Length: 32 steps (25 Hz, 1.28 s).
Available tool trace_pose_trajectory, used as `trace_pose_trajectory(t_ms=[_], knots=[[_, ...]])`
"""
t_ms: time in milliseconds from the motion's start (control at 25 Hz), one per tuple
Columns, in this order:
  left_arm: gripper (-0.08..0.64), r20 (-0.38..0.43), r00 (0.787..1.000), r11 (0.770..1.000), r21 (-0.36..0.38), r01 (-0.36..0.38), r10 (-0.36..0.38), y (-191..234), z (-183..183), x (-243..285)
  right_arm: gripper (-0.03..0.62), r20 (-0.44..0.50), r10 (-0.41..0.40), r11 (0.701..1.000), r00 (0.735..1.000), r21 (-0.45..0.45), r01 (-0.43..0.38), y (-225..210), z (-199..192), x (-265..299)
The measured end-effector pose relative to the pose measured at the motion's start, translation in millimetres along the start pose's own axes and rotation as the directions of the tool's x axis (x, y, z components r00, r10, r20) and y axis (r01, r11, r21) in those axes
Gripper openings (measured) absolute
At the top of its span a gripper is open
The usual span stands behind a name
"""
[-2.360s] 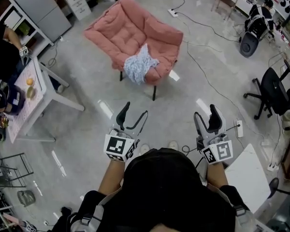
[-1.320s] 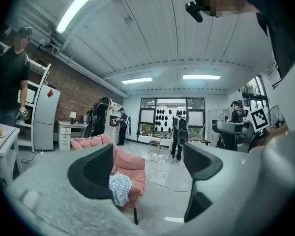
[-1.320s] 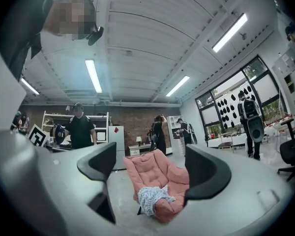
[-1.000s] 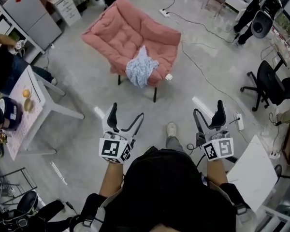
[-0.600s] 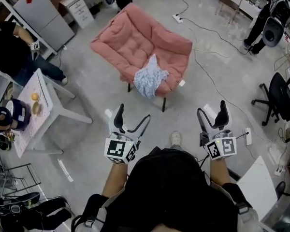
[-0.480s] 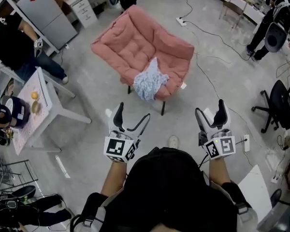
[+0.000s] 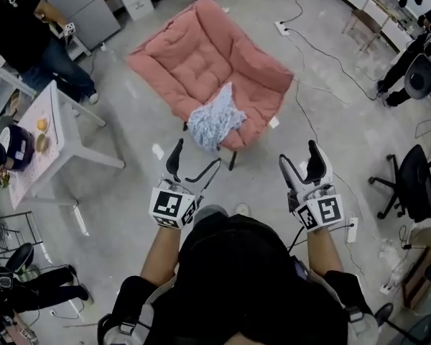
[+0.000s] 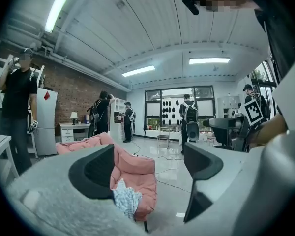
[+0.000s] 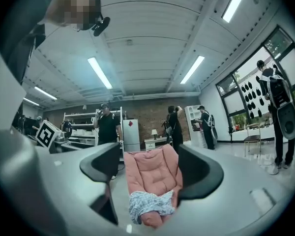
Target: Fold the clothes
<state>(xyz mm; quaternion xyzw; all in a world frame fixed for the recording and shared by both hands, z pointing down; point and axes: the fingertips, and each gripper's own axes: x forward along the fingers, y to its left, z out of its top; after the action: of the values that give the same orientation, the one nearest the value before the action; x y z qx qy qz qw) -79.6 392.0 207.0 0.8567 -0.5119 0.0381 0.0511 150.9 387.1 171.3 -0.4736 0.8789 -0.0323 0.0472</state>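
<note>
Ahead of you a pink chair [image 7: 201,56] stood on the grey floor [image 7: 129,131], a crumpled cloth [image 7: 214,118] at its seat's front edge. At your left, a white table [image 7: 30,165] bore two small round things [image 7: 42,124].

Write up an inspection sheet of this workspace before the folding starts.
Surface: pink cushioned chair standing on the grey floor.
Job's things: one crumpled pale patterned garment at the chair's front edge, unfolded.
Clutter: white side table at left, bearing small items.
Grippers: left hand-held gripper open, empty; right hand-held gripper open, empty, jaws just narrowed slightly; both short of the chair.
Cables: black cable on the floor right of the chair; power strip beyond.
Surroundings: black office chair at right; a person at upper left.
</note>
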Motion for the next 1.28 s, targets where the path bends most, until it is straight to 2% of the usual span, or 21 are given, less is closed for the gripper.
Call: trace_pose_trajectory(t_ms=[200, 360, 600, 840, 1040, 1280], knots=[[0.446, -0.050, 0.998, 0.999, -0.023, -0.035, 0.034, 14, -18, 17, 0.339, -0.059, 0.055, 0.998, 0.997, 0.023, -0.054, -12, -21, 28], [0.446, -0.072, 0.996, 0.999, -0.024, -0.048, 0.046, 39, -31, 33, 0.322, -0.094, 0.093, 0.996, 0.991, 0.005, -0.093, -14, -38, 65], [0.419, -0.093, 0.995, 0.997, -0.059, -0.046, 0.041, 83, -42, 63, 0.284, -0.120, 0.092, 0.996, 0.989, 0.012, -0.092, -15, -49, 127], [0.420, -0.108, 0.994, 0.997, -0.075, -0.034, 0.026, 130, -52, 99, 0.279, -0.184, 0.124, 0.992, 0.975, 0.030, -0.121, -14, -77, 197], [0.420, -0.152, 0.988, 0.998, -0.060, -0.010, 0.001, 161, -77, 125, 0.267, -0.260, 0.169, 0.986, 0.951, 0.042, -0.164, -10, -122, 248], [0.420, -0.157, 0.988, 0.999, -0.051, -0.017, 0.009, 178, -94, 146, 0.222, -0.353, 0.260, 0.965, 0.899, 0.077, -0.249, -6, -175, 282]])
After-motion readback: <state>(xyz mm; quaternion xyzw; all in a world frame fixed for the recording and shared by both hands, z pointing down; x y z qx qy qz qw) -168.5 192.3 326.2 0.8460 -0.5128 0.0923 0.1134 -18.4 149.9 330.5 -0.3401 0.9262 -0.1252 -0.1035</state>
